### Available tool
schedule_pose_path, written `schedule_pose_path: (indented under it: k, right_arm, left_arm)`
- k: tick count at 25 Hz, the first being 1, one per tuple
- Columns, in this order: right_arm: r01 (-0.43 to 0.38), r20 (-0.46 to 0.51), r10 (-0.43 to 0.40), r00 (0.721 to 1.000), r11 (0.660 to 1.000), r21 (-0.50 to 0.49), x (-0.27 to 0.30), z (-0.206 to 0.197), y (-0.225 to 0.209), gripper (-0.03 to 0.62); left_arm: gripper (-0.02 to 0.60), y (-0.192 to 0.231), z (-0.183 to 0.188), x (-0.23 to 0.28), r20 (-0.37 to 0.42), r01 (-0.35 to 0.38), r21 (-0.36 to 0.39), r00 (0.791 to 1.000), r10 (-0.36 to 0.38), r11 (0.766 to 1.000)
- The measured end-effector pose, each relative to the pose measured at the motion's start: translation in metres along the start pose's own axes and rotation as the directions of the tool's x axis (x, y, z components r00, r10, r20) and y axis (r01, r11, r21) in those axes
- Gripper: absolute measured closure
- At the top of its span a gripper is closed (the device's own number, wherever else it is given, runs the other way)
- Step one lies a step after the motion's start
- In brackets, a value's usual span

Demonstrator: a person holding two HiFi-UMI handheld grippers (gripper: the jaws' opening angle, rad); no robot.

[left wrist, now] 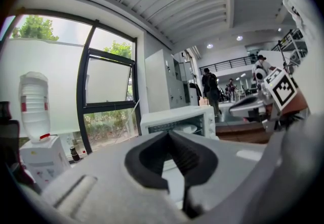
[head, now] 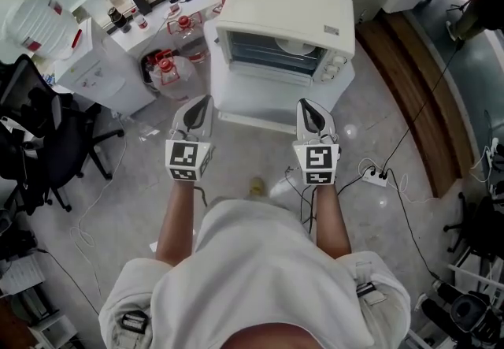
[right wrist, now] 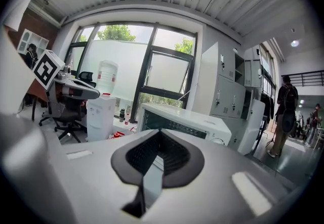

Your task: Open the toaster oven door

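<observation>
A white toaster oven (head: 287, 12) stands on the grey floor ahead of me, its knobs at the right of its front. Its door (head: 260, 95) appears folded down flat toward me, and the dark inside holds something round and white. My left gripper (head: 203, 101) hovers at the door's near left edge, shut with nothing between its pads. My right gripper (head: 309, 105) hovers at the door's near right edge, shut and empty too. In the left gripper view the oven (left wrist: 177, 119) lies past the shut jaws (left wrist: 169, 134). The right gripper view shows the oven (right wrist: 185, 122) beyond its shut jaws (right wrist: 159, 132).
A water dispenser (head: 94, 64) and water jugs (head: 169, 72) stand left of the oven. A black office chair (head: 47, 142) is further left. A power strip with cables (head: 374, 176) lies right of my right arm. A wooden ledge (head: 417, 87) runs along the right. People stand far off.
</observation>
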State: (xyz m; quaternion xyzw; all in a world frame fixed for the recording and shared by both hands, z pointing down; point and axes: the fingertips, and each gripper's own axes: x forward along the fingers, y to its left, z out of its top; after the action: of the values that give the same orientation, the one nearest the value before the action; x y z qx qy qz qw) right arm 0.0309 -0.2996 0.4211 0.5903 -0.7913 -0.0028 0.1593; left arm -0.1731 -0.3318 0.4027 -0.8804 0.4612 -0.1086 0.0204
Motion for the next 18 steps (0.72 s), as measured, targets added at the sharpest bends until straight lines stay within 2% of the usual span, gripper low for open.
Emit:
schedule_pose_path:
  k: [9,18]
  right_arm:
    - [-0.006,0.016,0.006,1.000,1.000,0.017,-0.010,0.008,-0.007,0.592]
    - [-0.002,0.038,0.001,0.999,1.000,0.028,-0.011,0.018,-0.006,0.592]
  left_arm:
    - [0.583,0.003,0.015,-0.005,0.036,-0.009,-0.023,0.999,0.010,1.000]
    - [0.583,0.009,0.025,-0.015,0.051,-0.015,-0.009,0.999,0.015,1.000]
